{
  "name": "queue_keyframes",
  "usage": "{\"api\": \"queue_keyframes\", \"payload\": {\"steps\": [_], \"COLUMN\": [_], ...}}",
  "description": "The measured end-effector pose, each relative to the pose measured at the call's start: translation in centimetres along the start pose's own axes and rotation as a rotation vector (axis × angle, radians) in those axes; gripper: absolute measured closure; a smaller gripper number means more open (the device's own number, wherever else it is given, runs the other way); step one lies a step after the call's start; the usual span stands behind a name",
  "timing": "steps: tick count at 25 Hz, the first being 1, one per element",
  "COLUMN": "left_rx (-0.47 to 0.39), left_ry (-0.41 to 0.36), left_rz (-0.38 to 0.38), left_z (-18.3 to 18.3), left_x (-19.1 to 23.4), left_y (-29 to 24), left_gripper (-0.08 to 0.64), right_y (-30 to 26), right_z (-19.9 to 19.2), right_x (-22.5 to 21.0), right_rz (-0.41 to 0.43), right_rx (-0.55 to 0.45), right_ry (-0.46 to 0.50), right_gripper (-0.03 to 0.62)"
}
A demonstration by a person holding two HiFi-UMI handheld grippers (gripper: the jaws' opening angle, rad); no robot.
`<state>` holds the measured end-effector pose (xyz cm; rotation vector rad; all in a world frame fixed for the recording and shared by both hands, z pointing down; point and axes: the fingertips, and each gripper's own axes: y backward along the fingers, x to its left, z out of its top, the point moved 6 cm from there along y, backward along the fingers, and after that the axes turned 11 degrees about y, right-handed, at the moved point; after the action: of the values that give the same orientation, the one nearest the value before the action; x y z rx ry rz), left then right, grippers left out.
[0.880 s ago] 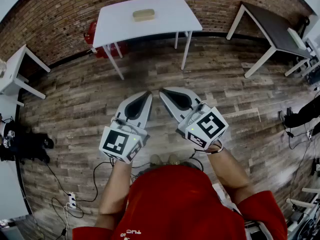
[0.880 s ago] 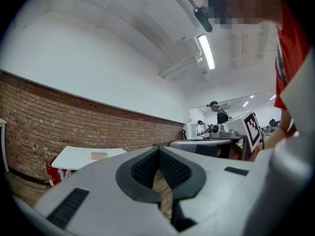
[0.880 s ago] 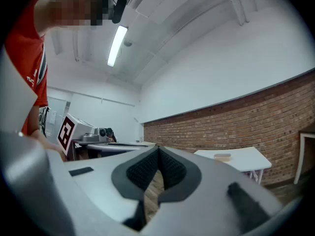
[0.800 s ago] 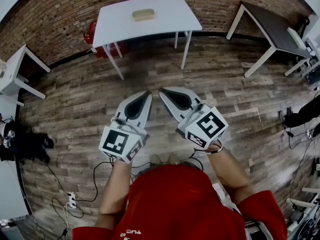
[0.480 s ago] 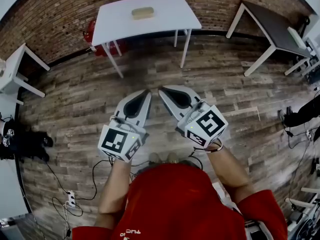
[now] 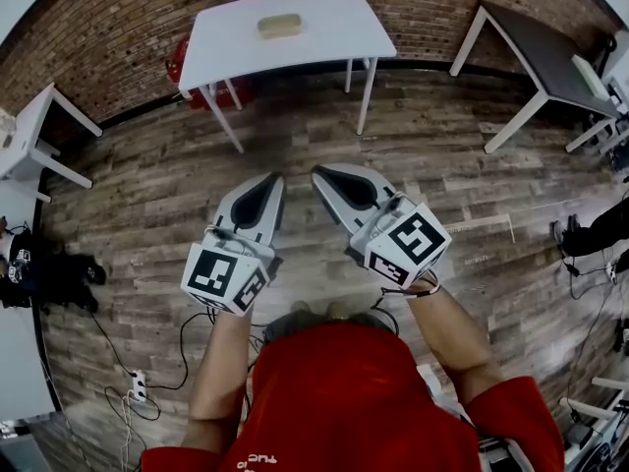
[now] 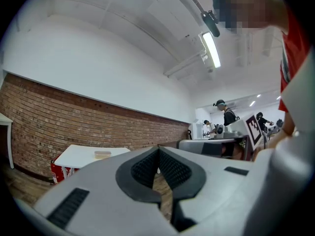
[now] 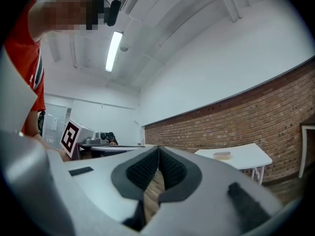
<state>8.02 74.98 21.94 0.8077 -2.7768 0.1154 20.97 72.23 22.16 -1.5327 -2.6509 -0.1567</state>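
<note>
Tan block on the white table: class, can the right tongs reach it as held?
Probably not: right tongs hang shut over floor, short of the white table bearing the tan block; nothing lies between.

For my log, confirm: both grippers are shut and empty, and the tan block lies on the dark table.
Wrong table: the head view shows the tan block on the white table. The left gripper and right gripper are shut and empty.

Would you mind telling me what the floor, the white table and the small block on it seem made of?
Floor: matte wood or wood-look planks, by the staggered grainy boards. Table: smooth white top, perhaps laminate or painted board. Block: tan, matte, rounded edges; maybe sponge or wood, too small to tell.
</note>
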Motion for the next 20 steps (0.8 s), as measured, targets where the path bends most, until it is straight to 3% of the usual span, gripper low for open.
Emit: {"api": "queue_keyframes", "payload": {"steps": [11, 20], "left_rx": [0.001, -0.008], "left_ry": [-0.003, -0.012], "left_rz": [0.022, 0.010], "left_z": [-0.6, 0.5], "left_x": [0.9, 7.9], "left_y": [-4.3, -10.0], "left_gripper": [0.548, 0.548], "right_y": [-0.4, -7.0], "right_z": [-1.3, -2.9], "right_x": [-4.1, -10.2], "right_rz": [0.022, 0.019], "right_rx": [-0.001, -0.001], "right_ry": [0.012, 0.015], "right_gripper": [0.561, 0.561]}}
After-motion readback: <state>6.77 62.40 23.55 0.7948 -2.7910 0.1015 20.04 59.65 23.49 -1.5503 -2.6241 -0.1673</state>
